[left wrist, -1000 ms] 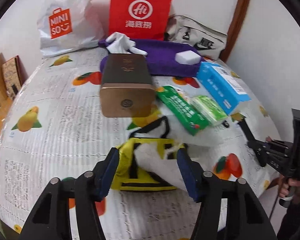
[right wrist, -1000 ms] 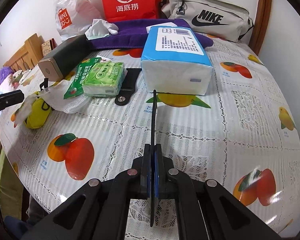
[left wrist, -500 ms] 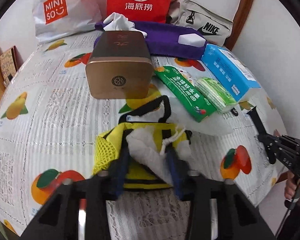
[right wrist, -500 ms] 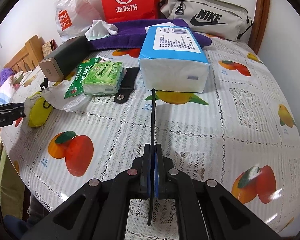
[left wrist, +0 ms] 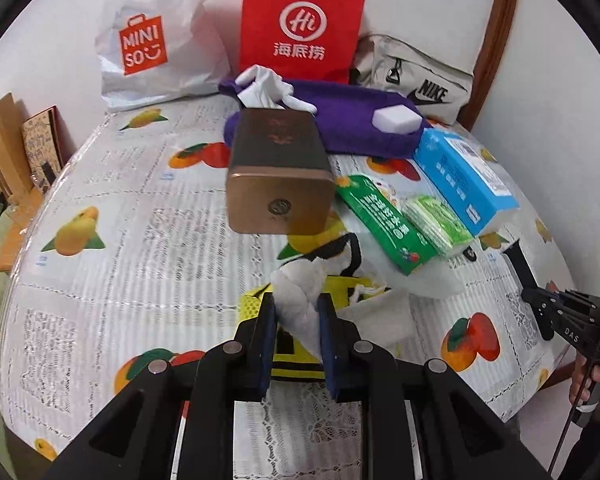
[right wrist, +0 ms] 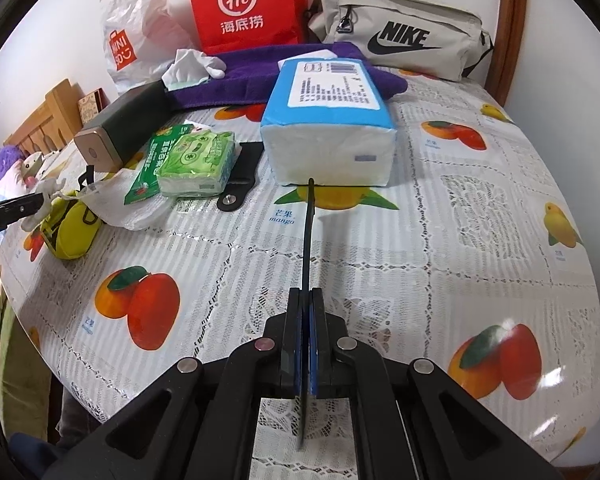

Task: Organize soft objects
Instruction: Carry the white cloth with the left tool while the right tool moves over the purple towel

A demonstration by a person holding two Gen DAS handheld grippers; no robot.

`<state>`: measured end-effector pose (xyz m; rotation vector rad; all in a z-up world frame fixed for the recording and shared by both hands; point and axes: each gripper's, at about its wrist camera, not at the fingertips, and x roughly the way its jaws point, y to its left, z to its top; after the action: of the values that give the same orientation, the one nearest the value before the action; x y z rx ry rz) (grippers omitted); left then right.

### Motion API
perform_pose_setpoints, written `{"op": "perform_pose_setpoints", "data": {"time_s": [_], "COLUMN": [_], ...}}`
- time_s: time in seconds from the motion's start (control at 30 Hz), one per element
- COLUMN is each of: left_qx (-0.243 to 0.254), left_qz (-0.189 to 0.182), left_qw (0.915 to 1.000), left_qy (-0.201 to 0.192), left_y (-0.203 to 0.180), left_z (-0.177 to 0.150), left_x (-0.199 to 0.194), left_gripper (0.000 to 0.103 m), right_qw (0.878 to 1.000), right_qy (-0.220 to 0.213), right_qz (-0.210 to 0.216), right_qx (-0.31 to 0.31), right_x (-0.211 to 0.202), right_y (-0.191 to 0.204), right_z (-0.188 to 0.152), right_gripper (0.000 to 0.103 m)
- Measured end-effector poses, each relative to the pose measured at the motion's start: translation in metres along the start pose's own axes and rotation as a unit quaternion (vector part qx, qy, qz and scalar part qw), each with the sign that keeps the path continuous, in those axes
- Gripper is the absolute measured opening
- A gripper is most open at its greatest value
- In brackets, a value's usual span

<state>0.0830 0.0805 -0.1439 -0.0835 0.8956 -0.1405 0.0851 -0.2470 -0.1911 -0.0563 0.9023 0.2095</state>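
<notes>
The left hand-held gripper [left wrist: 296,316] is clenched on a crumpled white cloth [left wrist: 300,300], its blue pads pressing the soft bunched fabric from both sides, right over a yellow mesh pouch [left wrist: 256,304] with black trim that lies on the worktop [left wrist: 120,280], which has a glossy fruit-print lace-pattern cover. Just behind the pouch sits a rigid bronze-coloured tissue box [left wrist: 278,172] with a white tissue [left wrist: 266,88] fluffed out of its far end. Right of that box lie a flat green pack [left wrist: 384,224], a small soft green tissue packet [left wrist: 438,224] and a blocky blue-and-white tissue pack [left wrist: 464,176]. The right hand-held gripper [right wrist: 306,300] is shut tight on a thin black strap [right wrist: 309,232], seen edge-on, pointing toward the blue-and-white tissue pack [right wrist: 332,128].
</notes>
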Motion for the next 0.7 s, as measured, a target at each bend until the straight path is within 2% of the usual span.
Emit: {"op": "perform_pose_setpoints", "data": {"time_s": [0.33, 0.7], "left_qx": [-0.019, -0.029], "left_qz": [-0.006, -0.002], "left_qw": [0.9994, 0.9983], "left_qy": [-0.027, -0.05], "left_y": [-0.002, -0.006], "left_z": [0.014, 0.054], "left_x": [-0.022, -0.037], "left_gripper": [0.019, 0.019], "right_qw": [0.999, 0.996], "right_qy": [-0.044, -0.084], "right_qz": [0.018, 0.036], "right_qx": [0.006, -0.002], "right_x": [-0.041, -0.064], "right_y": [0.0, 0.001], "right_z": [0.014, 0.07], "right_gripper": [0.003, 0.003]}}
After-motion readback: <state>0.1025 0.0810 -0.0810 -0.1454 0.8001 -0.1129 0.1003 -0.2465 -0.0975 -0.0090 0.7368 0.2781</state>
